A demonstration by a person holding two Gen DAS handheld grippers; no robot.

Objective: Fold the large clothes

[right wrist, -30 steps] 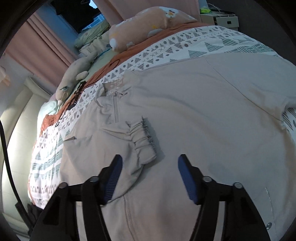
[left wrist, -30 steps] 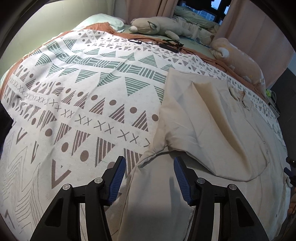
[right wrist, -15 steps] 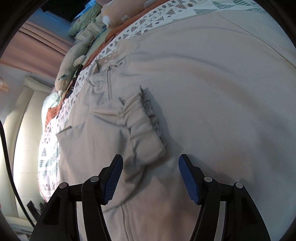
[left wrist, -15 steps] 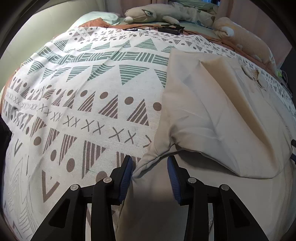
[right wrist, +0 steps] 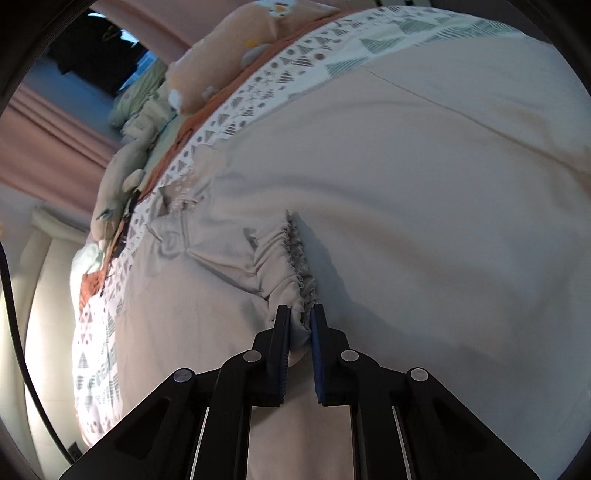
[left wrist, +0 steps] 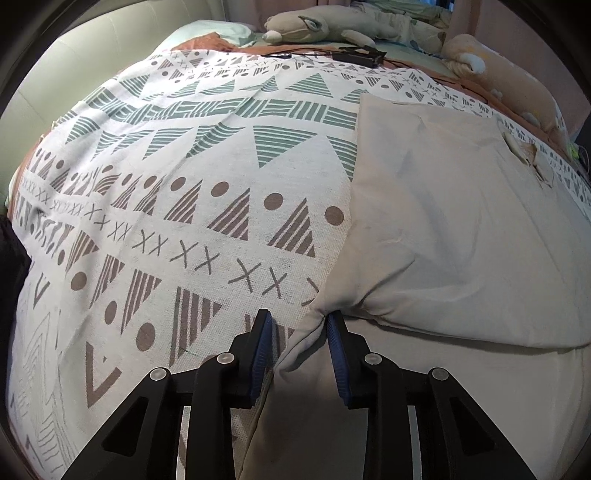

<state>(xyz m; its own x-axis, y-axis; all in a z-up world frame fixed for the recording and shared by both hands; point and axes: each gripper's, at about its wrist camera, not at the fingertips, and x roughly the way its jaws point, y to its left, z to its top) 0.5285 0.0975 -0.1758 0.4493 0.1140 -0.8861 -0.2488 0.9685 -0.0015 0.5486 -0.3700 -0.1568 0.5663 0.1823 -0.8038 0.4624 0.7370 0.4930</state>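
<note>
Bed under a white blanket (left wrist: 229, 177) printed with green and brown triangles, dots and crosses. Spread flat across it toward three o'clock, a large beige garment (left wrist: 443, 229), one sleeve folded back over the body. Along the far edge at twelve o'clock, plush toys (left wrist: 325, 27), a pale green pillow (left wrist: 218, 29) and a black cable (left wrist: 354, 55).

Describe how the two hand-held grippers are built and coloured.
Both look alike: the left hand-held gripper and right hand-held gripper have matte black angular frames with triangular cut-outs, round silver bolt heads at the joints, and blue ribbed pads lining the fingers. No hands or sleeves show.
</note>
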